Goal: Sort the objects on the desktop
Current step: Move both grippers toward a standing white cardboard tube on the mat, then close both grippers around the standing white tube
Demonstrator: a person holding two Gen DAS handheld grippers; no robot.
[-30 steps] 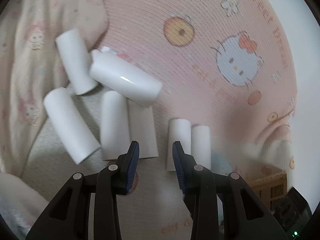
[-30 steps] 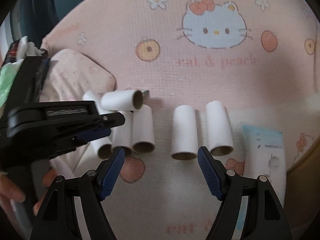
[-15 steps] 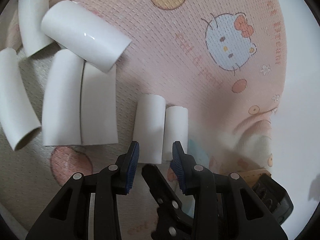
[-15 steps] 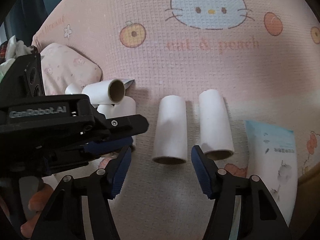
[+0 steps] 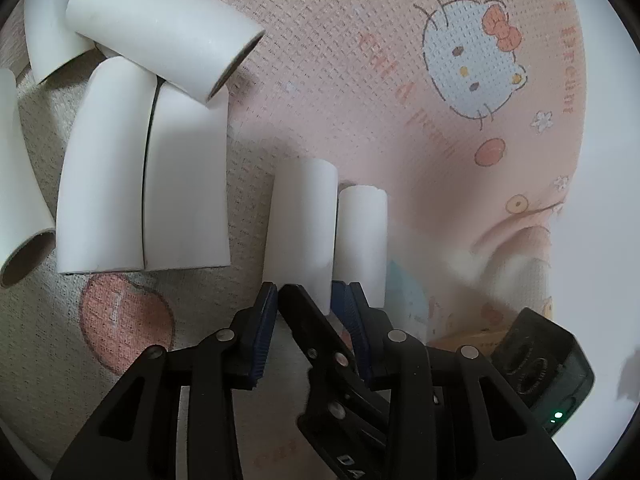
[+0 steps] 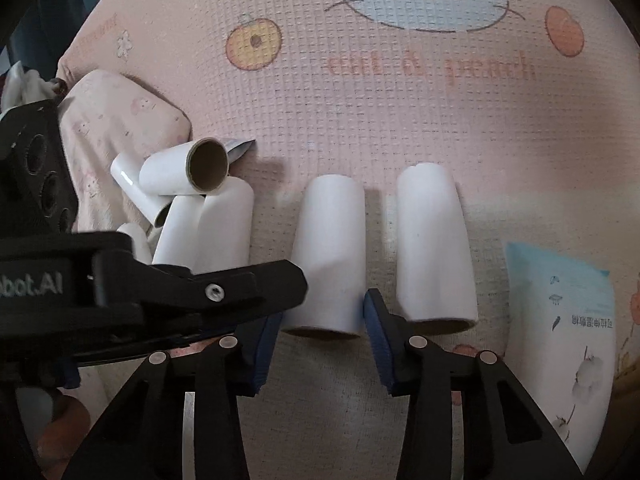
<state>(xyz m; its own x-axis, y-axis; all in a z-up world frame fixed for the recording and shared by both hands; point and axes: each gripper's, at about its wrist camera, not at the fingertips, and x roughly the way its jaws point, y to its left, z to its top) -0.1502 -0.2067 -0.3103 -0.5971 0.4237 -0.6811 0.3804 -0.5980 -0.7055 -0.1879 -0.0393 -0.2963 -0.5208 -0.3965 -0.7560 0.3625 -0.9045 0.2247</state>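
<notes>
Right gripper [image 6: 320, 326] fingers closing around white tube [image 6: 326, 248] — left gripper [image 5: 306, 312] fingers released, empty.

White paper tubes [image 6: 326, 252] look matt, one glossier [image 6: 132, 190], with brown cardboard inside. The pink cloth [image 6: 360, 120] has a rough waffle weave. The tool [image 6: 316, 344] is matt black plastic with ribbed blue pads [image 6: 376, 336].

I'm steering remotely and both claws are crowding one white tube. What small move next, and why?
Probably let the right claw finish closing on the tube. Its jaws are closing, the tube's near end sits between the blue pads, and no firm contact shows yet. The left claw overlaps that end, so easing it aside seems wise.
</notes>
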